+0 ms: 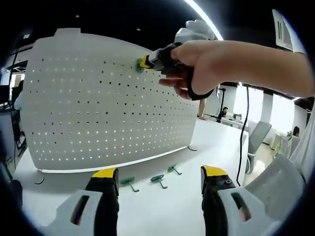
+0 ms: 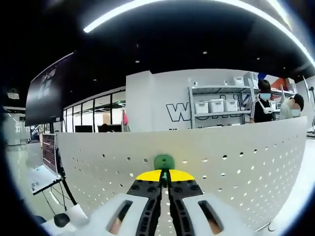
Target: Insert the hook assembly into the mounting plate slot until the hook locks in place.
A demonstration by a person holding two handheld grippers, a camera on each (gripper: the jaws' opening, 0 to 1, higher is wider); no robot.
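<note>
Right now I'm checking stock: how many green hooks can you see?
4. Three loose hooks lie on the table below the pegboard: one, one, one. A fourth is pinched in the right tongs against the board. Others may be hidden.

Bright ceiling light strips [image 2: 162, 12] glare overhead; the white pegboard [image 1: 108, 103] bows from fisheye distortion, backlit through its holes.
</note>
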